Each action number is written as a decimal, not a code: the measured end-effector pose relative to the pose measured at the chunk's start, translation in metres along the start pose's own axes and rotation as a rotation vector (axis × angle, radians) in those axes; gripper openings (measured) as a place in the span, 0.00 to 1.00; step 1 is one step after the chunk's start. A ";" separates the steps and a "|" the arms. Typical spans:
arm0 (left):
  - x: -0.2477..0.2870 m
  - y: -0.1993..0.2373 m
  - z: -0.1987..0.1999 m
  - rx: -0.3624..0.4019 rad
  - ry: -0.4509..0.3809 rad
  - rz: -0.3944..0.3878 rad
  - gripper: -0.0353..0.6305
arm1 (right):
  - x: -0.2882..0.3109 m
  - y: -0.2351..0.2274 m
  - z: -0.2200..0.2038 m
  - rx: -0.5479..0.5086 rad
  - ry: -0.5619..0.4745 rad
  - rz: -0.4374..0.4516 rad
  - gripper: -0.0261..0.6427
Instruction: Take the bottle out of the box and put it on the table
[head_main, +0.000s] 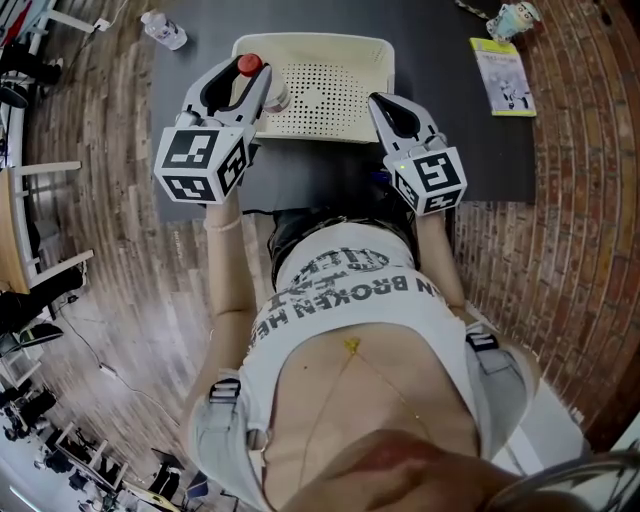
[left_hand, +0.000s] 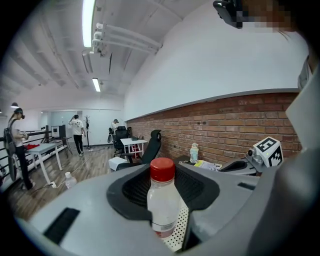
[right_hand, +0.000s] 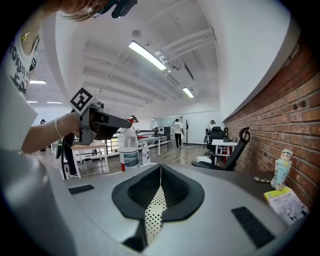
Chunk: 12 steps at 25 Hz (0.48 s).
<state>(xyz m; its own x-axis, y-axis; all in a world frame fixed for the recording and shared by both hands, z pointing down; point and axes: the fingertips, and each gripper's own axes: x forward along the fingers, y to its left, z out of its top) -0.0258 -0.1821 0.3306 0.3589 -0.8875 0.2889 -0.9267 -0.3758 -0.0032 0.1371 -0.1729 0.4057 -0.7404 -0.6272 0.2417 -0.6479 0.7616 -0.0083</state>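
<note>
**Head view with both tool views.** The left tool (head_main: 252, 88) is closed on the bottle (head_main: 248, 66), its pads pressing the clear body just under the red cap (left_hand: 162, 169). The bottle stands upright at the upper left-centre of the head view, over the left rim of the box (head_main: 330, 90). The perforated floor of the box shows beneath it in the left tool view. Whether its base has cleared the rim cannot be told. The right tool (right_hand: 160, 167) has its jaws pressed together at the tips with nothing between them, and it hangs over the near right corner of the box. The dark counter (head_main: 470, 150) extends to the right of the box.

**Handling, as judged.** This looks like a thin-walled clear plastic bottle, light to moderate in weight depending on its fill, which is hard to read here. The wall is smooth, so it may slip, and it will probably dent under a hard squeeze. The firmer shoulder below the cap, where it is taken now, suits a lift. Being tall and narrow, the bottle tips easily and should go down upright, base flat on the counter.
</note>
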 end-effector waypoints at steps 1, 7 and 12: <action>-0.003 0.005 -0.001 -0.005 -0.001 0.005 0.28 | 0.002 0.002 0.000 0.001 0.004 -0.004 0.05; -0.027 0.041 -0.008 -0.027 -0.005 0.019 0.28 | 0.017 0.018 0.005 0.004 0.010 -0.037 0.05; -0.047 0.071 -0.011 -0.028 -0.006 0.037 0.28 | 0.031 0.038 0.008 0.007 0.015 -0.045 0.05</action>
<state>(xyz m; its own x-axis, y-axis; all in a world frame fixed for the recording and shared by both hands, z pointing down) -0.1096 -0.1639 0.3271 0.3245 -0.9023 0.2837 -0.9422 -0.3347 0.0131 0.0884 -0.1648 0.4050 -0.7078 -0.6582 0.2565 -0.6817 0.7316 -0.0037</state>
